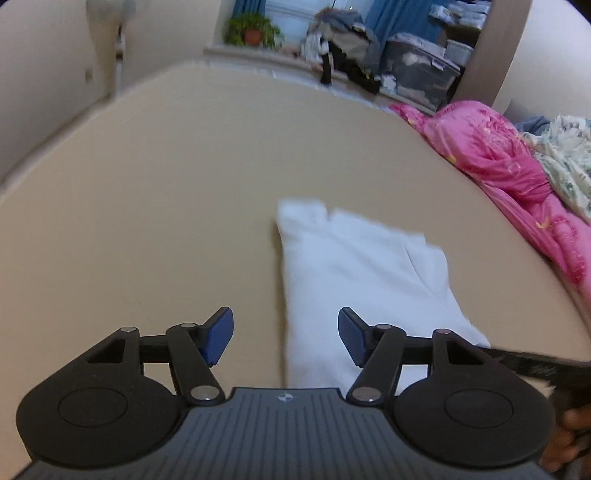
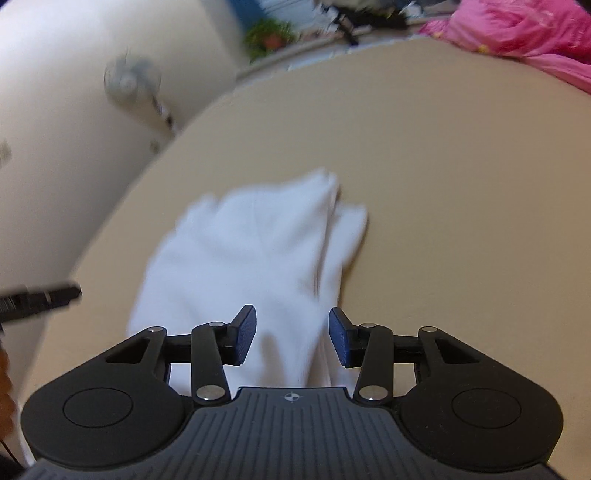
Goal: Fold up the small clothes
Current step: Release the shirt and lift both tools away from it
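On the tan bed surface [image 1: 155, 192], slightly right of middle in the left wrist view: a white folded garment [image 1: 354, 273], lying flat, long axis running from the near edge away toward the far side and leaning a little to the right at its near end. Far end squared off with a small notch between two layers; a diagonal fold line across the upper face. Left gripper [image 1: 286, 334] above the garment's near left edge, blue pads [image 1: 221, 334] spread wide, nothing between them. Beyond, along the right side, a pink quilt [image 1: 495, 155] bunched up, with a pale floral blanket [image 1: 565, 158] next to it; farther back a potted plant [image 1: 253, 31] on a ledge and a clear storage bin [image 1: 421, 70]. From the right wrist view: the same garment [image 2: 251, 254], blurred, long axis running away and tilting rightward at the far end, two rounded corners there, one layer stepped beside the other. Right gripper [image 2: 291, 338] over the garment's near end, pads [image 2: 244, 338] parted, clasping nothing. Standing fan [image 2: 133, 79] off to the left against the wall.
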A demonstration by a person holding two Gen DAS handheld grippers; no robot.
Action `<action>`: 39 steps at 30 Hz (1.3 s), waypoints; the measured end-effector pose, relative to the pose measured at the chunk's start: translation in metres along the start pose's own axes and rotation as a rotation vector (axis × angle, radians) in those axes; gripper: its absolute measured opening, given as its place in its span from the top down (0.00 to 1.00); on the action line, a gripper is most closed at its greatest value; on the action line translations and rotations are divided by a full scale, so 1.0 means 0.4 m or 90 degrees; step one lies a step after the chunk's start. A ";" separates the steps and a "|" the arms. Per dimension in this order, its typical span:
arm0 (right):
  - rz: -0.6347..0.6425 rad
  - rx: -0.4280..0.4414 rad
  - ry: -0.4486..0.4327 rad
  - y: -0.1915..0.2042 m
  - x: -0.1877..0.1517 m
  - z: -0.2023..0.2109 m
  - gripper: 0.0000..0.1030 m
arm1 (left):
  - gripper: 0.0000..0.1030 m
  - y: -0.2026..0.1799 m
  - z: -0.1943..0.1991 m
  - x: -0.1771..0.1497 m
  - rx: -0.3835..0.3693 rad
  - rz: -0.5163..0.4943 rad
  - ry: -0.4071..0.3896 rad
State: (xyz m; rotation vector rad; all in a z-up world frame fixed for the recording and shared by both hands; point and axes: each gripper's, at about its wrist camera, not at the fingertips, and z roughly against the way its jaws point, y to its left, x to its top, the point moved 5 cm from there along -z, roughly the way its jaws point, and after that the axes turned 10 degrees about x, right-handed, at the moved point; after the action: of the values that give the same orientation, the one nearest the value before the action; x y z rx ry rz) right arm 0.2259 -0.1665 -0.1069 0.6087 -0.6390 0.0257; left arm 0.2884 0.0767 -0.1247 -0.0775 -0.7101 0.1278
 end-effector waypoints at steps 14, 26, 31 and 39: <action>0.086 -0.144 -0.080 0.026 -0.037 0.243 0.55 | 0.28 -0.059 0.094 -0.073 0.086 -0.113 0.004; 0.169 -0.133 -0.218 0.185 -0.137 0.440 0.15 | 0.00 -0.092 0.468 -0.154 0.114 -0.113 -0.135; 0.132 -0.120 -0.191 0.197 -0.192 0.419 0.14 | 0.00 -0.074 0.521 -0.230 0.131 -0.113 -0.160; 0.188 -0.134 -0.174 0.251 -0.206 0.353 0.14 | 0.01 -0.060 0.431 -0.251 0.101 -0.029 -0.154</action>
State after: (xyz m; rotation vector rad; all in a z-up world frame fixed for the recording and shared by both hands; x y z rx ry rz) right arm 0.0609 -0.1464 -0.0113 0.3124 -0.9792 0.1508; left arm 0.1024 0.0435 -0.0563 0.1081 -0.9403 0.1519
